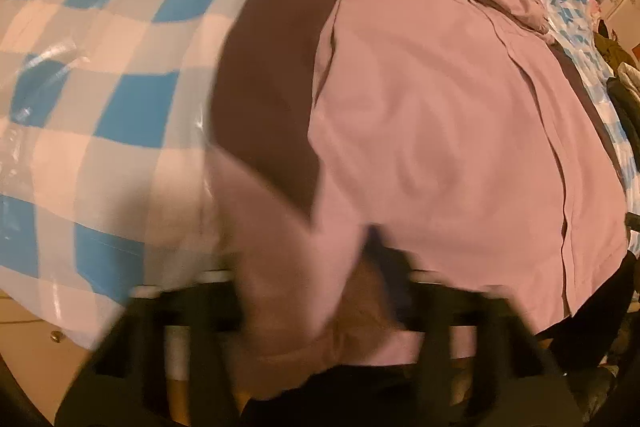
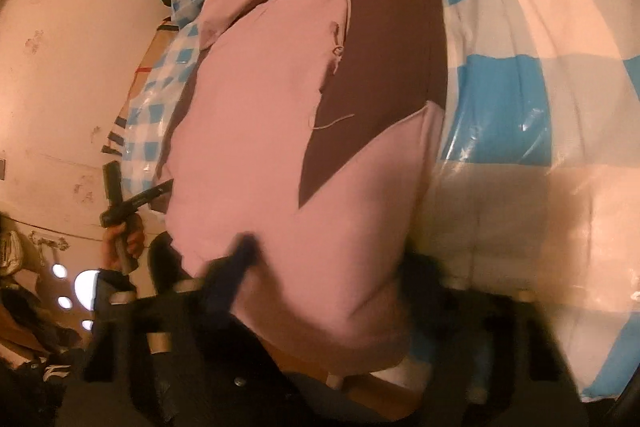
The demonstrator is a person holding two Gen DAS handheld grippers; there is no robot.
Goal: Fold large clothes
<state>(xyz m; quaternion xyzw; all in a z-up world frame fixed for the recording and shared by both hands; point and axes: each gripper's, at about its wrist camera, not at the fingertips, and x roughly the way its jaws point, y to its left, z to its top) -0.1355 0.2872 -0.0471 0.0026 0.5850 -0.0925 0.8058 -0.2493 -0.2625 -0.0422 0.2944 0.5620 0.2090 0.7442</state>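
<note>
Pink fabric of the jacket (image 1: 440, 107) is pinched in my left gripper (image 1: 320, 291) at its near hem. My right gripper (image 2: 320, 267) clamps the hem too, the jacket spreading ahead across the checkered bed (image 2: 540, 87).

We see a pink jacket (image 2: 256, 131) with a dark brown panel (image 2: 384, 67) lying on our blue-and-white checked cover (image 2: 540, 75). Our right gripper (image 2: 320, 267), blurred, has its 2 fingers (image 2: 236, 263) pressed into the jacket's near hem. At left, a hand (image 2: 124, 239) holds the other gripper (image 2: 132, 203) by the pale wall (image 2: 72, 47).
</note>
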